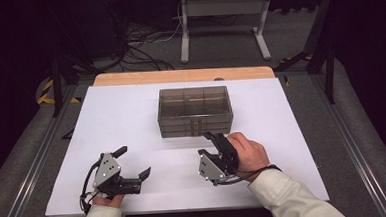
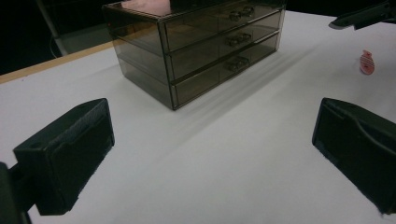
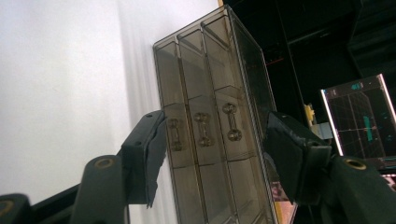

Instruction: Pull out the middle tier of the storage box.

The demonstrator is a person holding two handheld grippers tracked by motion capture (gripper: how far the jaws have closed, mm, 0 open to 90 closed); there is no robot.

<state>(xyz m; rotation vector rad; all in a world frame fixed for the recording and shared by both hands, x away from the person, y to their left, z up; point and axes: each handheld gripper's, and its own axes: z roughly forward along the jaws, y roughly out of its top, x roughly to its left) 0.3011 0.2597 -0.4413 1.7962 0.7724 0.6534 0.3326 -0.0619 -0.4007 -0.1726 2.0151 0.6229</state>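
- Toward the far middle of the table (image 1: 131, 116), the drawer unit (image 1: 194, 111) stands with its three stacked drawer fronts turned toward you, which puts every handle within reach of a straight approach.
- It is smoky, see-through plastic, boxy and hard-edged; the small handles (image 3: 201, 129), each a short bar with rounded ends, sit one above another at the middle of the fronts. Expect them to be slick and shallow to pinch.
- Your right gripper (image 1: 219, 149) is just in front of the unit, rolled on its side so its jaws stand open to either side of the handle column. Judging by that framing, you are lining up for a drawer pull; nothing is pinched yet.
- Your left gripper (image 1: 133, 167) rests near the table's near edge, well apart from the unit, jaws spread wide and empty, seemingly parked out of the way.
- The table top is a matte white sheet with a pale wooden strip along its far side; a small red tag (image 2: 367, 63) lies on the white.
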